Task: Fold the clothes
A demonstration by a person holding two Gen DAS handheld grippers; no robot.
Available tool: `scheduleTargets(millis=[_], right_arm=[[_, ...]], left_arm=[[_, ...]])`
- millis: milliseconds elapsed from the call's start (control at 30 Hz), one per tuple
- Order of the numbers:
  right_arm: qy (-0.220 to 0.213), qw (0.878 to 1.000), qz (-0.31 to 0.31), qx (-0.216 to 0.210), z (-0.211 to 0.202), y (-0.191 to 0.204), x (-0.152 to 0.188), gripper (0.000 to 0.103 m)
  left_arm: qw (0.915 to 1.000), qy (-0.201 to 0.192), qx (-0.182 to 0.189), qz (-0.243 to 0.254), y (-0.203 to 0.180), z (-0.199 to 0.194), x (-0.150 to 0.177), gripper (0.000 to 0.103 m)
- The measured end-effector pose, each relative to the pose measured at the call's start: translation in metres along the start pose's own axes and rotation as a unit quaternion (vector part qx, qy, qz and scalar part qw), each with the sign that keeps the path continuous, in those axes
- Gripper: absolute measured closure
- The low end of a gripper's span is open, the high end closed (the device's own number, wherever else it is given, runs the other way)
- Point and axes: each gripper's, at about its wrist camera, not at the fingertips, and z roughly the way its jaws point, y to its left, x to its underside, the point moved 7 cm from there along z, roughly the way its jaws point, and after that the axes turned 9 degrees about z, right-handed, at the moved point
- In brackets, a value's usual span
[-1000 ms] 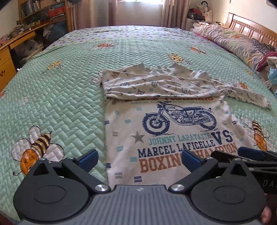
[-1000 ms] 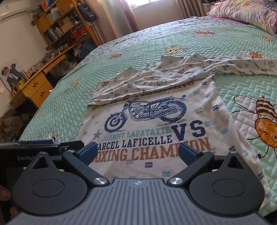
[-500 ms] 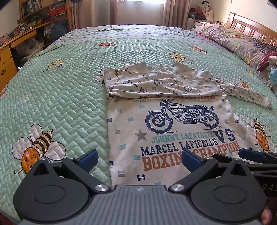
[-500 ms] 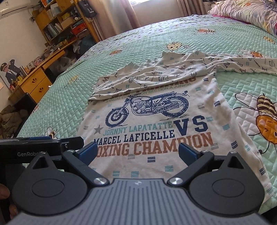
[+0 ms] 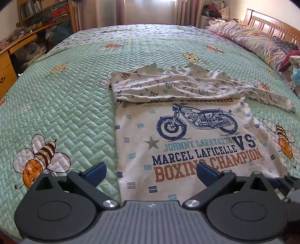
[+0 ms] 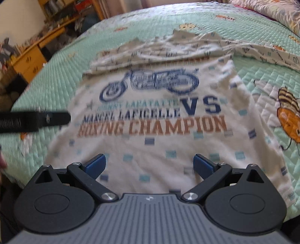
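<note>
A white T-shirt [image 5: 187, 135] with a blue motorcycle print and "BOXING CHAMPION" lettering lies flat on the green quilted bed [image 5: 65, 97]. Its sleeves are folded across the top, and one sleeve trails to the right [image 5: 271, 97]. My left gripper [image 5: 151, 173] is open and empty, over the shirt's lower left hem. My right gripper [image 6: 149, 167] is open and empty, above the lower middle of the shirt [image 6: 159, 122]. The right wrist view is blurred by motion. Part of the left gripper [image 6: 33, 121] shows at its left edge.
Pillows [image 5: 258, 43] and a wooden headboard [image 5: 271, 26] lie at the far right. A wooden desk [image 5: 11, 56] and bookshelves [image 5: 43, 13] stand left of the bed. Bee patches [image 5: 39, 155] decorate the quilt. A pile of clothes [image 5: 294, 69] sits at the right edge.
Both grippers have moved forward and lower toward the shirt's hem, the right one faster, blurring its view. Both stay open and empty.
</note>
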Motion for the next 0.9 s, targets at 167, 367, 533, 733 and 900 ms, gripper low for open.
scheduleTargets(millis=[167, 367, 533, 733, 900], right_arm=[[-0.001, 0.997, -0.071, 0.020, -0.004, 0.006, 0.023, 0.004], [-0.012, 0.992, -0.120, 0.028, -0.014, 0.009, 0.042, 0.004], [-0.011, 0.992, -0.118, 0.029, -0.014, 0.008, 0.042, 0.003], [-0.012, 0.992, -0.119, 0.031, -0.014, 0.008, 0.043, 0.003], [-0.013, 0.992, -0.119, 0.032, -0.014, 0.009, 0.043, 0.003]], left_arm=[[1.0000, 0.001, 0.001, 0.004, -0.002, 0.001, 0.001, 0.001], [1.0000, -0.002, -0.002, 0.009, -0.003, -0.003, -0.001, 0.001], [0.9991, -0.012, -0.026, 0.032, -0.007, -0.013, -0.007, 0.001], [0.9983, -0.030, -0.033, 0.039, -0.010, -0.030, -0.016, 0.001], [0.9976, -0.044, -0.028, 0.046, -0.017, -0.042, -0.024, 0.001]])
